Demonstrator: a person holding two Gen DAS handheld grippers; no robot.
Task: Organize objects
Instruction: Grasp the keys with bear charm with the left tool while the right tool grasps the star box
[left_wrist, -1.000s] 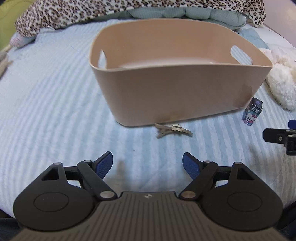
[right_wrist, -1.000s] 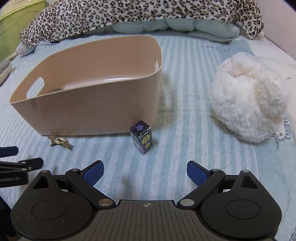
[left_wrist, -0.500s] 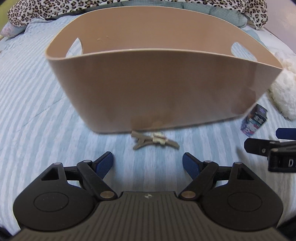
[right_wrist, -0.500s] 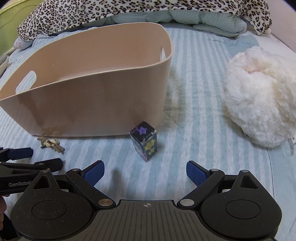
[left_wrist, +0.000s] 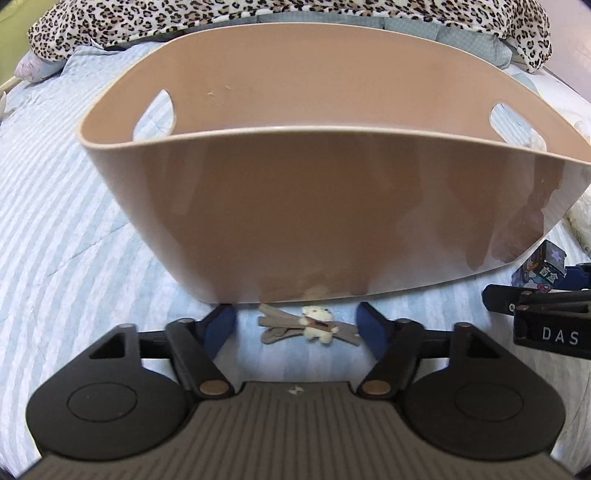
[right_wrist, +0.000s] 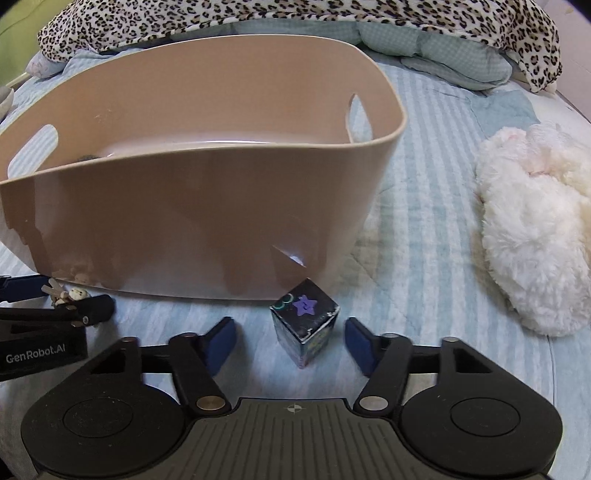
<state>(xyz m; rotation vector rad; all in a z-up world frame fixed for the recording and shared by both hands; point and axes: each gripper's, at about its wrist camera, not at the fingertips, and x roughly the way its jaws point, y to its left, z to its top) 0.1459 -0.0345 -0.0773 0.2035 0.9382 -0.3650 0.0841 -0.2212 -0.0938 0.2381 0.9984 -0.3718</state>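
A beige plastic basket (left_wrist: 332, 221) (right_wrist: 184, 206) with handle slots stands on the striped bed. Right in front of its near wall lies a grey hair clip with a small cream bear (left_wrist: 310, 326) (right_wrist: 68, 295). My left gripper (left_wrist: 297, 325) straddles the clip, its jaws closing, the blue pads (left_wrist: 221, 325) still apart from it. A small dark box with a purple star (right_wrist: 304, 321) (left_wrist: 543, 267) stands upright near the basket's right corner. My right gripper (right_wrist: 290, 341) has this box between its closing jaws, with gaps on both sides.
A fluffy white plush (right_wrist: 535, 251) lies on the bed to the right. A leopard-print blanket (right_wrist: 295, 18) and pale blue pillows (right_wrist: 443, 55) are piled behind the basket. Something dark lies inside the basket at its left (right_wrist: 86, 158).
Both grippers have come forward and down toward the bed. The clip now lies between the left jaws and the box between the right jaws. Both pairs of jaws have narrowed.
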